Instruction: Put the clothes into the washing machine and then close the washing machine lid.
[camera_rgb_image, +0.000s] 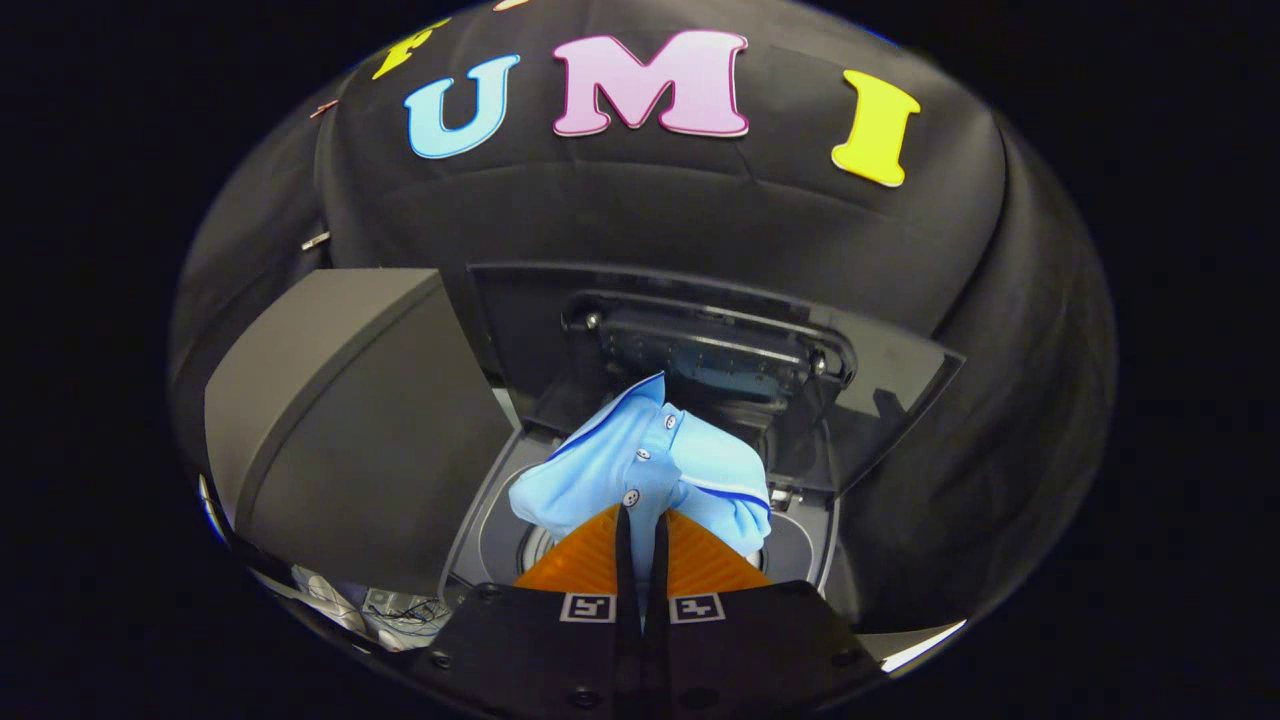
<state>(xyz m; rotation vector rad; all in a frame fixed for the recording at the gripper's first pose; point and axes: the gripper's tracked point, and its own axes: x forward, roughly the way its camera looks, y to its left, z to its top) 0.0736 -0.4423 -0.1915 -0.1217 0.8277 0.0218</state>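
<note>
My gripper (641, 535) fingers and the blue shirt (640, 465) hide most of the washing machine (800, 555) drum from me.

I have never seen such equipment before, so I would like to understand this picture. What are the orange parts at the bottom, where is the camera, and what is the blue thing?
The camera rides on a hand-held gripper that a person carries, and it looks forward along it. The two orange wedges are its jaws, closed almost together. They pinch a light blue shirt with white buttons, and the cloth bunches up just ahead of them. Below and beyond the shirt is a washing machine, seen from above, with its round drum opening under the cloth. Its lid stands open behind the shirt. To one side stands a plain grey box. The shirt hangs over the opening and is not released yet.
</note>
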